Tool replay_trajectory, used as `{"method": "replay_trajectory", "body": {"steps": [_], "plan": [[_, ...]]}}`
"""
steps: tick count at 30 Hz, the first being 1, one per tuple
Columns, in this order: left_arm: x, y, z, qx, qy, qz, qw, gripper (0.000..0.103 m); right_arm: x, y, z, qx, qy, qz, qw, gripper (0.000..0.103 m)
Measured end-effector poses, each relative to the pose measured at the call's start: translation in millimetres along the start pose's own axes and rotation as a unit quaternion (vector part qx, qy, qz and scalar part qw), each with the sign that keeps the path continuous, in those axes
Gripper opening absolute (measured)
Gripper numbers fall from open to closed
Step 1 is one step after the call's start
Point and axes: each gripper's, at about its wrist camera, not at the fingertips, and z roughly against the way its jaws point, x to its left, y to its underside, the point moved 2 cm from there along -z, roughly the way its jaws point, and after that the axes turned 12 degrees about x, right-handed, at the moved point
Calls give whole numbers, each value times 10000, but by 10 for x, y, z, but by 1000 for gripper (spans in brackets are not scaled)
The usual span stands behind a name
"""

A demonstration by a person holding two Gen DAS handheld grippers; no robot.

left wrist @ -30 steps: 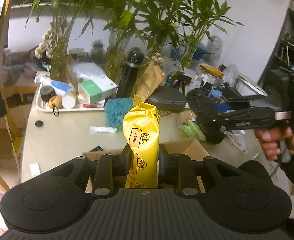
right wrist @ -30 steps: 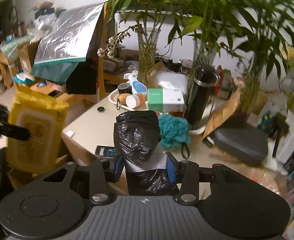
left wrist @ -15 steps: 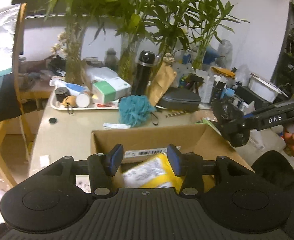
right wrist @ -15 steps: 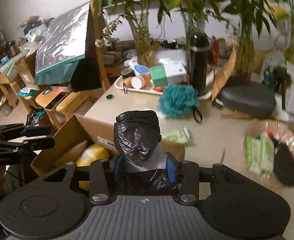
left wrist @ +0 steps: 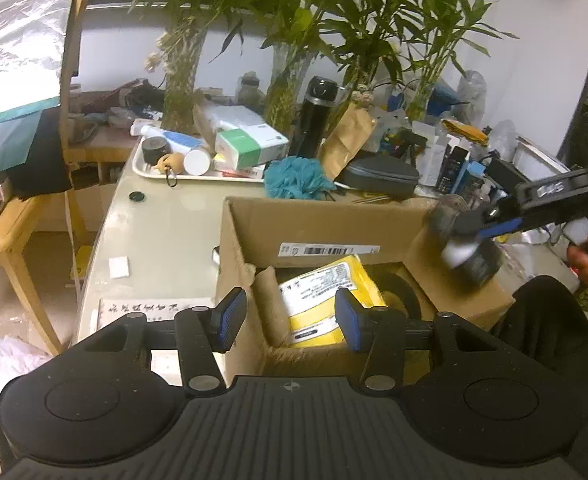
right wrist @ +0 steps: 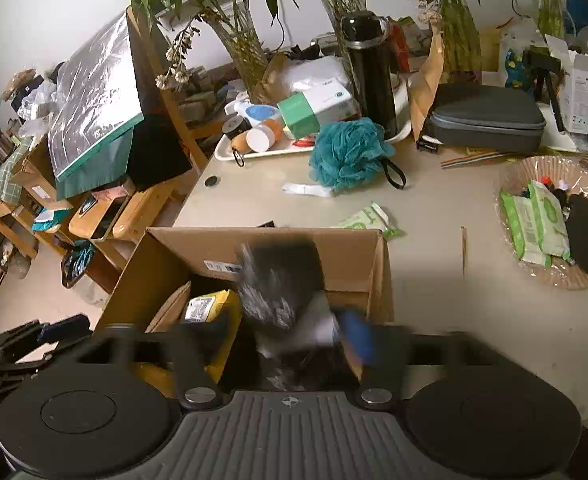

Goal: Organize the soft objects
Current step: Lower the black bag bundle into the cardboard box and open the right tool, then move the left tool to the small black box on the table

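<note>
Left wrist: my left gripper [left wrist: 289,320] is parted and empty; the yellow pack [left wrist: 330,300] it held a second ago now lies in the cardboard box [left wrist: 318,224]. Right gripper [right wrist: 281,344] jaws opening, blurred black bag roll [right wrist: 281,284] between them over the box.

The yellow plastic wipes pack [left wrist: 326,300], gripped upright a second ago, is now released into the brown cardboard box [left wrist: 318,224], and the left gripper [left wrist: 289,316] is left empty. The crumpled black plastic bag [right wrist: 281,284] is brought over the box as the right gripper [right wrist: 281,332] jaws are opening around it.
</note>
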Motion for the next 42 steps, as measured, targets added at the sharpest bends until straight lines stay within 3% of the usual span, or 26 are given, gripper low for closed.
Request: {"method": "replay_trajectory", "body": {"steps": [1, 4, 20, 26, 36, 42], "plan": [[9, 11, 12, 5, -15, 17, 10000, 48, 17, 10, 18, -113, 28, 56, 9999, 97], [35, 31, 33, 36, -46, 81, 10000, 48, 45, 40, 54, -273, 38, 173, 9995, 100], [12, 118, 125, 214, -134, 77, 9997, 48, 52, 329, 124, -414, 409, 272, 9979, 103], [-18, 91, 189, 79, -68, 25, 9999, 70, 37, 373, 226, -508, 526, 341, 9967, 103], [79, -98, 197, -113, -33, 151, 9998, 70, 62, 260, 225, -728, 806, 975, 9893, 103], [165, -233, 148, -179, -78, 162, 9997, 70, -13, 127, 185, -966, 710, 868, 9890, 103]]}}
